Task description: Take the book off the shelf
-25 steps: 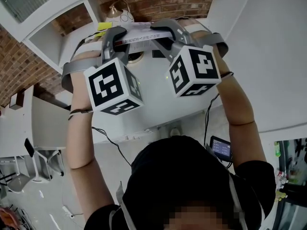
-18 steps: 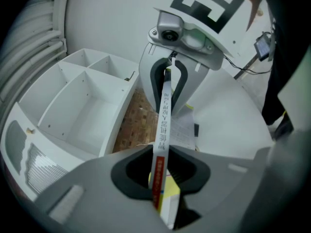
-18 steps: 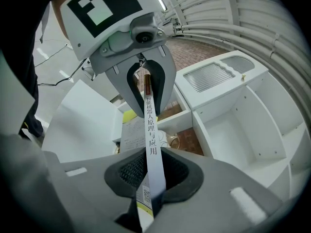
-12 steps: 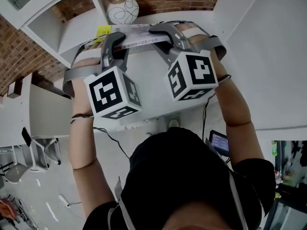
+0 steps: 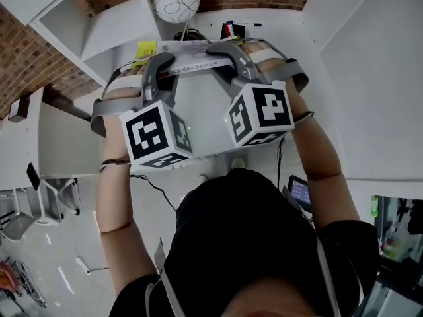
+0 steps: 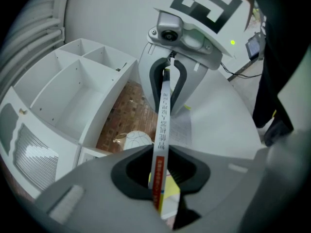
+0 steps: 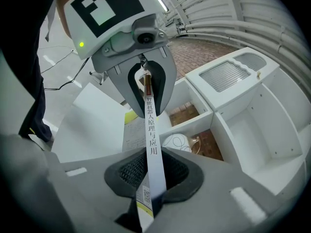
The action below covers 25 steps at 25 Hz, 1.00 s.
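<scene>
The book [image 5: 193, 55] looked slim, light and stiff-covered, though smooth enough to slip or pivot, so a hold at each end of its spine suited it. It hung near twelve o'clock in the head view, apparently clear of the shelf [image 5: 86, 25] at ten o'clock. The left gripper [image 6: 160, 193] and right gripper [image 7: 146, 198] were each part-closed, pinching one end. The spine read 智能机器人原理与应用, with a QR code near the right gripper's end.

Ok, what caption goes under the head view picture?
Left gripper and right gripper clamp one thin book near the white shelf.
</scene>
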Motion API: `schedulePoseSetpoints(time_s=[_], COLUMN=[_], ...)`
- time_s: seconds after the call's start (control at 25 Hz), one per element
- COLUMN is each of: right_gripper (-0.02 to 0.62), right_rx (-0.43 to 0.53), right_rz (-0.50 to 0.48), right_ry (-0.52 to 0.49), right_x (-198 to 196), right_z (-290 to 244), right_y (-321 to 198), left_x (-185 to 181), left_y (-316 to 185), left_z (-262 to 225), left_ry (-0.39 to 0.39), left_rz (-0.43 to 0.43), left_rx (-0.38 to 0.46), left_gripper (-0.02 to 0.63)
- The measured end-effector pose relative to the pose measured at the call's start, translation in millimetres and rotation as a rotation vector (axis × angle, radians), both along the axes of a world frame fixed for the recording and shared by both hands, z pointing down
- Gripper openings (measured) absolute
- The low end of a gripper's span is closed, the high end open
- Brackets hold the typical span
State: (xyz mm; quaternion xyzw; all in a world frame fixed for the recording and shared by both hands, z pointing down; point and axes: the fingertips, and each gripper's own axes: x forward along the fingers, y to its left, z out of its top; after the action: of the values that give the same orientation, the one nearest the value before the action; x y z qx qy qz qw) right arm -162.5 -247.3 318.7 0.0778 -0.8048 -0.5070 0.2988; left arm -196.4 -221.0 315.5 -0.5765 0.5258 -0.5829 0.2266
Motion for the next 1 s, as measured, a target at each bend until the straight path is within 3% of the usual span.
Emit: schedulePoseSetpoints(time_s=[1.0], right_gripper=[0.074], right_rx=[-0.098], right_rz=[-0.014], right_ry=[0.099], right_x=[-12], right_z=[91], right_y=[18], left_x=[-12], left_y=[18], left_z=[93], left_ry=[0.096], left_rz=[-0.028], left_rx=[-0.117], left_gripper=[0.077])
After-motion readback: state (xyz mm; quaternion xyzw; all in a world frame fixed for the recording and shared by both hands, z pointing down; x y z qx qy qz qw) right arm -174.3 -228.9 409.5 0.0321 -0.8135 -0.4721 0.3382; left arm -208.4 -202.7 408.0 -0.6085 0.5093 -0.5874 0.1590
